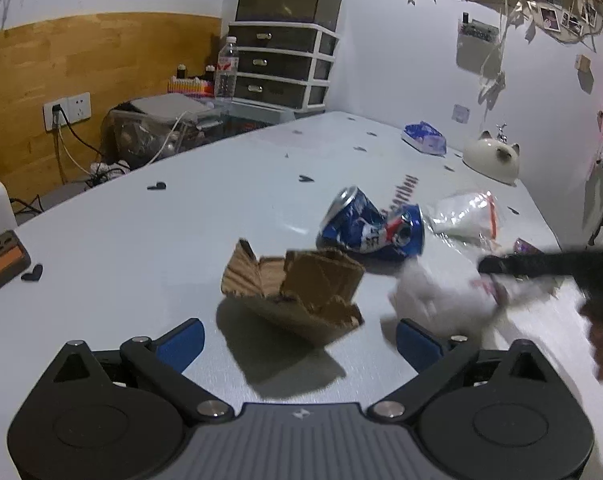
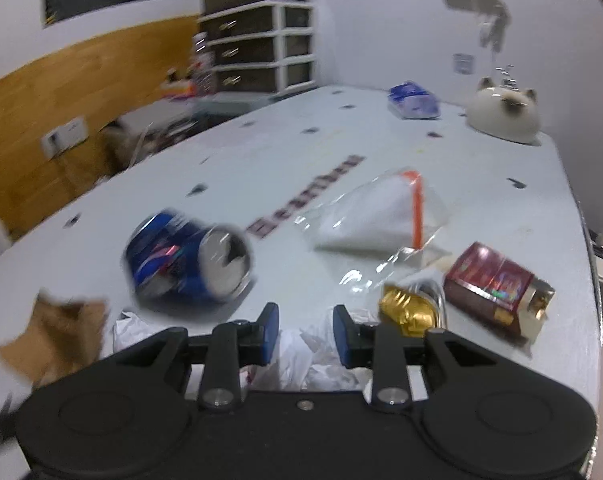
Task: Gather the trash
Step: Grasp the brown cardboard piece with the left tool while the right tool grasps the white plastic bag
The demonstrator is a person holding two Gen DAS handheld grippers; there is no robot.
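Left wrist view: the left gripper (image 1: 297, 340) has its blue-padded jaws spread wide and holds nothing. A torn piece of cardboard (image 1: 293, 292) lies on the pale table (image 1: 141, 240) just ahead, between the jaw tips. Beyond it lies a crushed blue can (image 1: 371, 226); a clear plastic bag (image 1: 467, 216) with an orange strip lies to the can's right. A crumpled white wrapper (image 1: 433, 292), blurred, sits right of the cardboard, with the right gripper's dark finger (image 1: 513, 265) over it. A cat-shaped white dish (image 1: 491, 158) and a blue tissue pack (image 1: 423, 136) stand at the far edge.

Right wrist view: the right gripper (image 2: 305, 330) has its jaws partly spread, a gap showing between the pads. The white wrapper (image 2: 301, 360) lies bunched between and under them; whether the pads touch it cannot be told, as the frame is blurred. The can (image 2: 189, 268) lies ahead to the left, the bag (image 2: 377, 216) ahead to the right. A gold foil wad (image 2: 407, 314) and a red carton (image 2: 497, 286) lie right of the jaws.
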